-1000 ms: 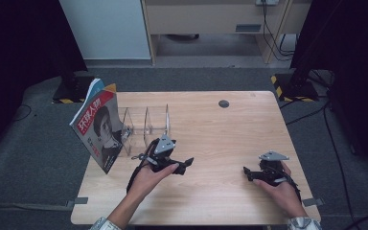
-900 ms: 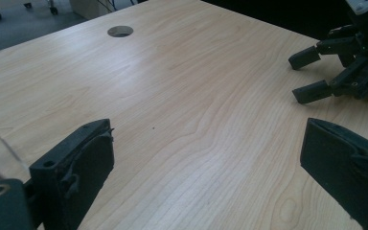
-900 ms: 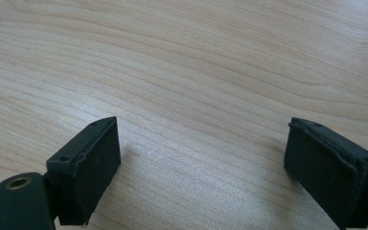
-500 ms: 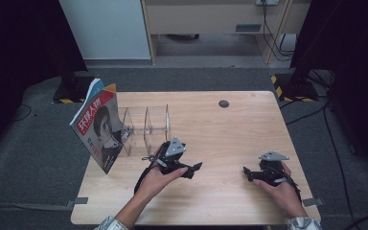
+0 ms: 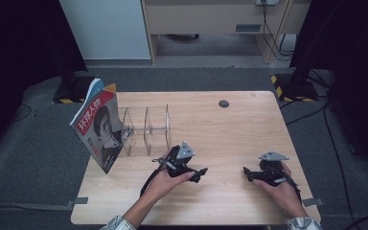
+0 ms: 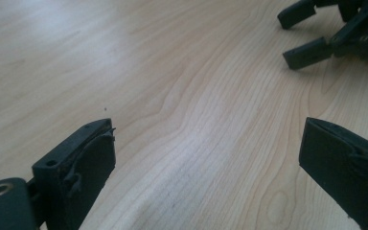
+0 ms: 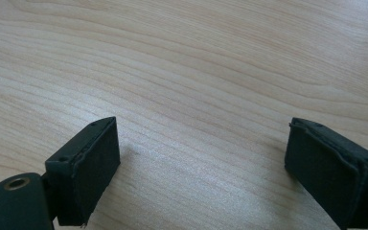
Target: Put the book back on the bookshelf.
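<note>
On pale wood table (image 5: 230, 129), both hand-held grippers gaping, empty; dark room around.

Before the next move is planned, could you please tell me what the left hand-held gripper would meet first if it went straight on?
Probably the right hand-held gripper, ahead and slightly aside of the left hand-held gripper, over bare table; depth is unclear.

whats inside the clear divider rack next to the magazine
The clear acrylic divider rack has empty slots, with wooden table showing through. The red-covered magazine leans at its left end, covering that end, so whether it sits in a slot cannot be told.
</note>
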`<state>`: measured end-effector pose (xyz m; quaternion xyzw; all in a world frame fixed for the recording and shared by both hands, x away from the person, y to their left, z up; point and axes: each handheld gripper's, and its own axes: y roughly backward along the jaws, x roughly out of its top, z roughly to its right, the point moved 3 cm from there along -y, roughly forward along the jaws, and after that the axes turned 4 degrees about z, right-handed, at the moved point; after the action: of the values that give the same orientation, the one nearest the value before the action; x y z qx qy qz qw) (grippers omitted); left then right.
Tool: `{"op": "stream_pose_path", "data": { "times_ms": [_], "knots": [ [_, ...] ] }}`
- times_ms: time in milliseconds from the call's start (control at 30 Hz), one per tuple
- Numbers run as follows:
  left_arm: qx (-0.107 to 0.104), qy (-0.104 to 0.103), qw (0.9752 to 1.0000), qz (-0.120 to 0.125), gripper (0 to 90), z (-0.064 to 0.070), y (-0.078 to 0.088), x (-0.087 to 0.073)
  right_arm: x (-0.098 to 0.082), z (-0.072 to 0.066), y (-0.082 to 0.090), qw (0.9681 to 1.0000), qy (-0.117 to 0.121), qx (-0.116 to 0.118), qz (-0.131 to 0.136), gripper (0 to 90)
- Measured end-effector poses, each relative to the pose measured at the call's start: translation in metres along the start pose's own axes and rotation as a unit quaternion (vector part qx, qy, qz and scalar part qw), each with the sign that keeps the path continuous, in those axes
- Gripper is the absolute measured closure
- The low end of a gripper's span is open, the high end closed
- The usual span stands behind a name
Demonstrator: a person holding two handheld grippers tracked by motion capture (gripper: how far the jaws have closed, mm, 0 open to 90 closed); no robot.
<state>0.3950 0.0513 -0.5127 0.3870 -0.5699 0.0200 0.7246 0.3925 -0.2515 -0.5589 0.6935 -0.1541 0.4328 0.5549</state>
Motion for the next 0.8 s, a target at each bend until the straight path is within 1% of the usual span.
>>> {"op": "stream_pose_path", "data": {
  "times_ms": [67,100,133,233,400,433,500,633,800],
  "knots": [
    [0.003,0.002,0.9999,-0.011,4.6,0.001,-0.004,-0.005,0.0,0.0,0.0,1.0,0.003,0.0,0.0,12.2],
    [0.006,0.006,0.9997,-0.021,4.5,0.001,-0.006,-0.008,0.0,0.0,0.0,1.0,0.001,0.0,0.0,12.2],
    [0.008,0.006,0.9995,-0.031,4.6,0.003,-0.008,-0.012,0.0,0.0,0.0,1.0,0.003,0.0,0.0,12.2],
    [0.004,-0.001,0.9988,-0.048,4.6,0.006,-0.014,-0.018,0.0,0.0,0.0,1.0,0.003,0.001,0.0,12.2],
    [0.007,-0.004,0.9985,-0.055,4.4,0.008,-0.022,-0.019,0.0,0.0,0.0,1.0,0.004,0.002,0.0,12.0],
    [0.008,-0.002,0.9984,-0.056,4.3,0.008,-0.024,-0.019,0.0,0.0,0.0,1.0,0.004,0.002,0.0,12.0],
    [0.012,0.0,0.9983,-0.057,4.3,0.007,-0.028,-0.02,0.0,0.0,0.0,1.0,0.004,0.002,0.0,12.0],
    [0.021,-0.001,0.9975,-0.067,4.4,0.006,-0.036,-0.022,0.0,0.0,0.0,1.0,0.004,0.002,0.0,11.9],
    [0.027,-0.002,0.9971,-0.071,4.4,0.005,-0.041,-0.024,0.0,0.0,0.0,1.0,0.005,0.002,0.0,11.9]
  ]
}}
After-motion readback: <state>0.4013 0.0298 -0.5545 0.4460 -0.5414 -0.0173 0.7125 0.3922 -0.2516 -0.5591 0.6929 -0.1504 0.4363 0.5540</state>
